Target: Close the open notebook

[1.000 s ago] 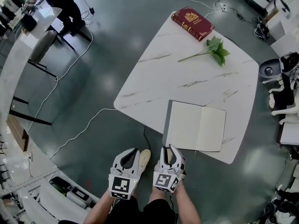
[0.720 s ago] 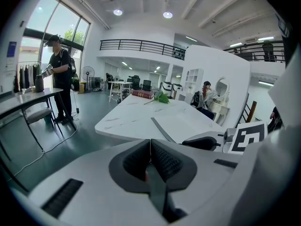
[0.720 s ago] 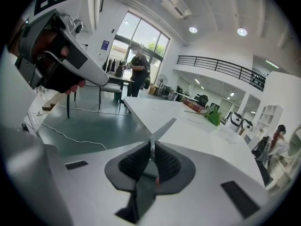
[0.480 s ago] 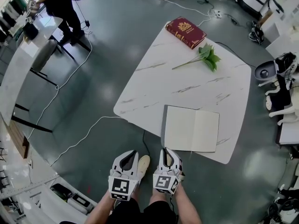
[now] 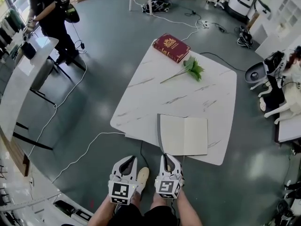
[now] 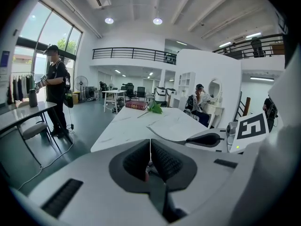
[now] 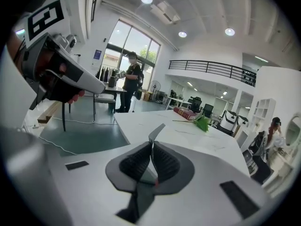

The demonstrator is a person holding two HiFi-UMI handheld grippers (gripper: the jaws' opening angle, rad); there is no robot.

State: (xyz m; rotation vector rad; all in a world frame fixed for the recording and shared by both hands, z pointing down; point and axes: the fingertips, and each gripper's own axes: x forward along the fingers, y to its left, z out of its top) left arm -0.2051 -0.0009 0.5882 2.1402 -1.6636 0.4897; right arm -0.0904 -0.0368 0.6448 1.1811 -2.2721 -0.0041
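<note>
The open notebook (image 5: 184, 135) lies with blank cream pages up at the near edge of the white marble table (image 5: 155, 93). Its grey left cover (image 5: 159, 132) is lifted off the table and stands up at the near corner. My right gripper (image 5: 170, 157) is at that corner, shut on the cover. In the right gripper view the grey cover (image 7: 156, 132) rises from between the closed pads of the right gripper (image 7: 151, 145). My left gripper (image 5: 127, 161) hangs off the table's edge to the left, shut and empty; in its own view the left gripper (image 6: 150, 144) shows nothing between the pads.
A red hardback book (image 5: 171, 47) and a green leafy sprig (image 5: 190, 68) lie at the table's far end. A white cable (image 5: 82, 147) runs across the floor on the left. A person (image 5: 47, 13) stands by a long desk at far left; chairs and gear crowd the right.
Both grippers have risen. The right jaws have closed on the notebook's left cover, and that cover has come up from lying nearly flat to standing.
</note>
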